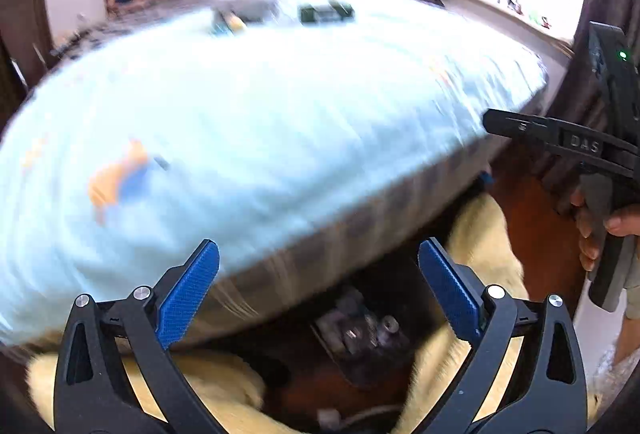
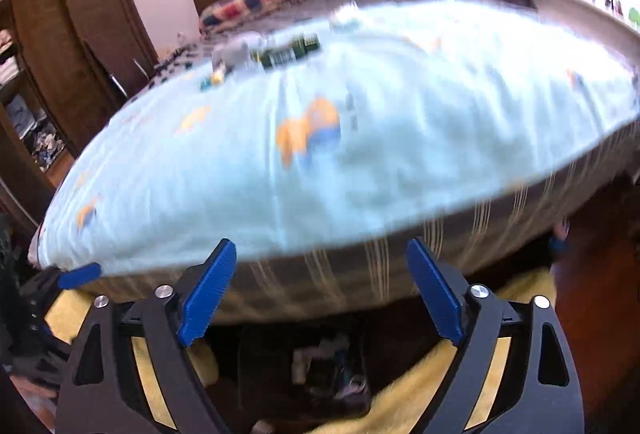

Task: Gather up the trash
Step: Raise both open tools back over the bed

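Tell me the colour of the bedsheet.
The bedsheet is light blue with orange and blue motifs, clearest in the right wrist view.

left wrist: above bed [image 1: 280,114] foot, facing headboard | right wrist: same, shared bed

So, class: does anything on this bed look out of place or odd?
Yes. Several small items lie scattered on the light blue bedspread towards the pillow end: a dark green packet, a grey crumpled thing and a small yellowish scrap. They look like litter, though blur hides what they are.
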The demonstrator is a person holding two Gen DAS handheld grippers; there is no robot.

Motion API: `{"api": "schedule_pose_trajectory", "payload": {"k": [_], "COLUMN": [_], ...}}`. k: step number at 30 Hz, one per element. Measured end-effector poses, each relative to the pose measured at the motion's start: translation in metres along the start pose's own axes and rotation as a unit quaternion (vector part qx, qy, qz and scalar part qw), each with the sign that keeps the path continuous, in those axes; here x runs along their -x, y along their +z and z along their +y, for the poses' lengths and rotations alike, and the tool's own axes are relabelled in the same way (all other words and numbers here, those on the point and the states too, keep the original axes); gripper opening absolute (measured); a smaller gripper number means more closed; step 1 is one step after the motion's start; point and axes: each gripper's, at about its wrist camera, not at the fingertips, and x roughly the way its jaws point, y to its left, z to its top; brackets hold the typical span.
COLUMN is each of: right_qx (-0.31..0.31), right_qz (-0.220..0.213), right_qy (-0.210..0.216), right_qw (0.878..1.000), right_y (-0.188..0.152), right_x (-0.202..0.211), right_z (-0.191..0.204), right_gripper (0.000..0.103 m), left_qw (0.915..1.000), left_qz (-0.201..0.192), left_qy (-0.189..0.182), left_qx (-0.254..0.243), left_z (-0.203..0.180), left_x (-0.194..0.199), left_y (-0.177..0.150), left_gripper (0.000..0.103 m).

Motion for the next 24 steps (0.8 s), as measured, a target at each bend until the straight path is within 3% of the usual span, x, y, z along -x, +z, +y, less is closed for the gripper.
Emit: {"api": "schedule_pose_trajectory", "payload": {"k": [8,12,18,24], "right_qx": [-0.007,0.013,0.029,0.016], "right_qz": [-0.018,-0.014,0.012,0.052], "right_qy": [0.011,-0.004,-0.041,-0.036], "right_qw": [1.000,1.000,0.999,0.998], "right_y": [0.055,0.077,0.119,0.149], "right_x": [-0.032,-0.054,-0.107,-0.160], "right_z": [0.010,0.026,0.036,0.045], "right_gripper": [0.095,0.096,0.096,0.096], "left_qw": [0.9982,0.9957,0.9952,0.9937], "left_qz": [-0.038,-0.046,-0.022,0.011], "left_qy": [0.043,0.061,0.075,0.095], "left_qx": [0.021,0.053,0.060,0.059], "left_z": [0.043,0.071,0.105,0.122], "left_x": [-0.010,-0.029,-0.070,-0.109], "left_y": [0.056,0.082,0.130,0.161], "left_gripper": [0.095,0.095,0.095,0.094]}}
